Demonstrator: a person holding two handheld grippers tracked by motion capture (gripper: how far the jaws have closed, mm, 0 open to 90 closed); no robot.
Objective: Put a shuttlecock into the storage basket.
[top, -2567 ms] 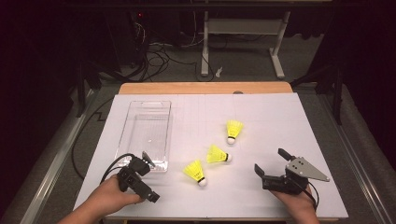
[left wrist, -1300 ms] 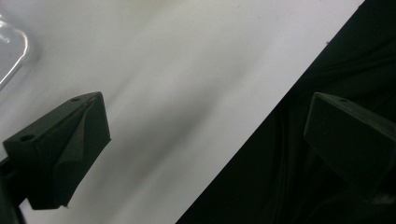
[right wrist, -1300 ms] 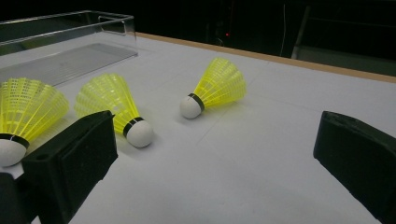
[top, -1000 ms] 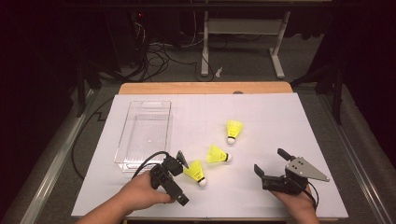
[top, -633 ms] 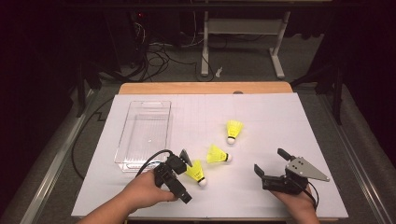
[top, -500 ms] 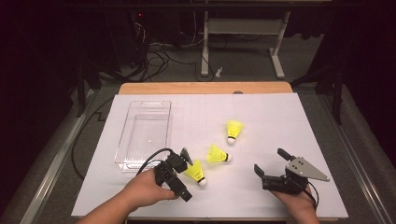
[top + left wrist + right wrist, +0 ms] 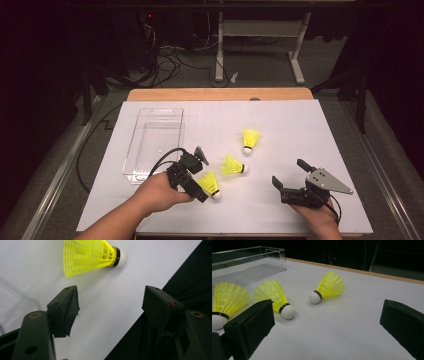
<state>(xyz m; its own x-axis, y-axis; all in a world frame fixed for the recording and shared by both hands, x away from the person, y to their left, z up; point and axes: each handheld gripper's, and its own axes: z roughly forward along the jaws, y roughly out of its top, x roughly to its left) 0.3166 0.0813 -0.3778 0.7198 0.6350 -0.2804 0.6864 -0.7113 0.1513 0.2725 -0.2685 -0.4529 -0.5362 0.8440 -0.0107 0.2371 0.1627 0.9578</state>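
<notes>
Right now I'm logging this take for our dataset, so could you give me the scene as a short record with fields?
surface: white table
container: clear bin, no shuttlecocks inside
items: three yellow shuttlecocks lying on their sides
nearest shuttlecock: beside the left hand-held gripper
middle shuttlecock: apart from both grippers
far shuttlecock: untouched
left hand-held gripper: open, holding nothing
right hand-held gripper: open, empty
</notes>
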